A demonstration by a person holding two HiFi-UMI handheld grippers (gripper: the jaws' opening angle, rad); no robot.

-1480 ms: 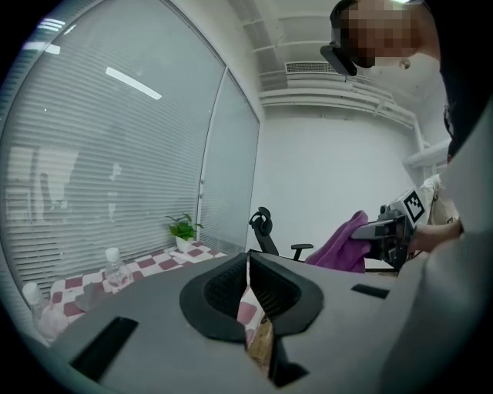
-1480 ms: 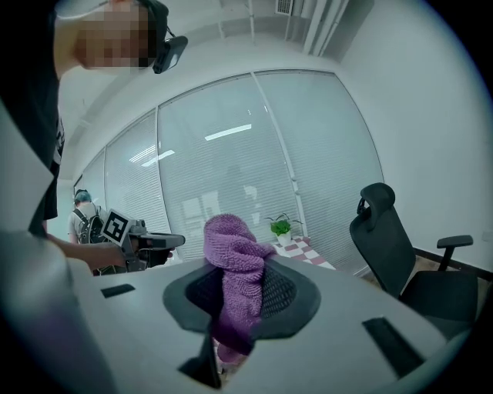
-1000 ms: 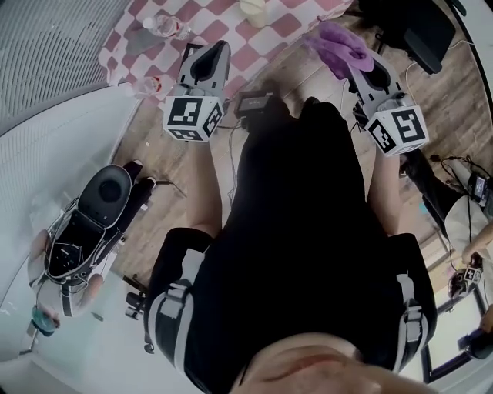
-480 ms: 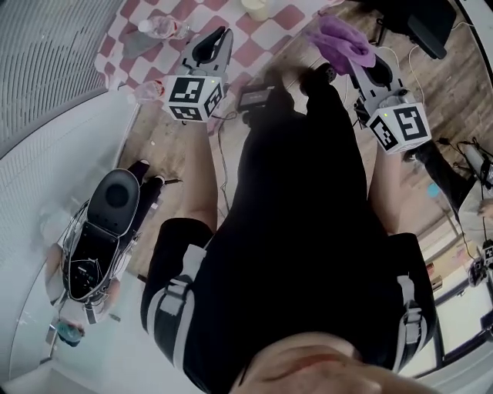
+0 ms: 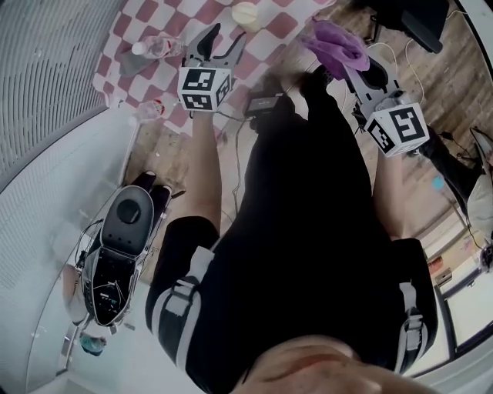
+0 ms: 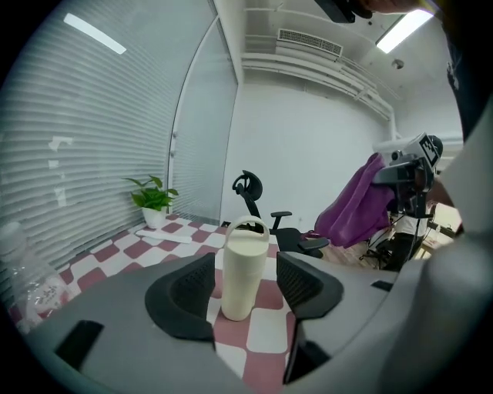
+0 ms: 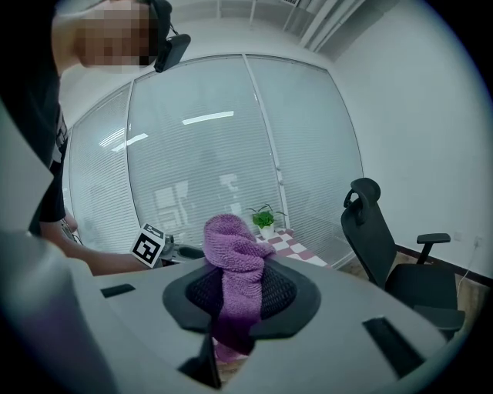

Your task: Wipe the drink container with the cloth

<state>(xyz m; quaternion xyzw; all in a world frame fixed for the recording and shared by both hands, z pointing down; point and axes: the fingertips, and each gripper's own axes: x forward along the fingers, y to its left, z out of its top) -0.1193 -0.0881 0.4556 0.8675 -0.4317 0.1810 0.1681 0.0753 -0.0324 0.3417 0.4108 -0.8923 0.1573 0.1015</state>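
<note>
A cream drink container [image 6: 243,269] with a loop handle stands upright on the red-and-white checkered table [image 6: 266,331]. In the head view the container [image 5: 248,14] sits at the top edge. My left gripper [image 5: 223,38] reaches over the table toward it. Its jaws have just been opening, and the container shows in the gap between them without touching either pad; the left gripper [image 6: 246,286] is open. My right gripper [image 5: 353,63] is off the table's right side, shut on a purple cloth [image 5: 339,40]. The cloth [image 7: 233,265] bunches above the pads and hangs below them.
A clear plastic bottle [image 5: 158,48] lies on the table at left, another [image 5: 150,109] near its edge. A potted plant [image 6: 152,202] stands at the far corner by the blinds. A black office chair [image 7: 377,231] is behind. A grey-black machine [image 5: 123,238] sits on the floor.
The left gripper has moved forward and down over the checkered table and its jaws have spread apart. The right gripper has stayed put with the cloth in it.
</note>
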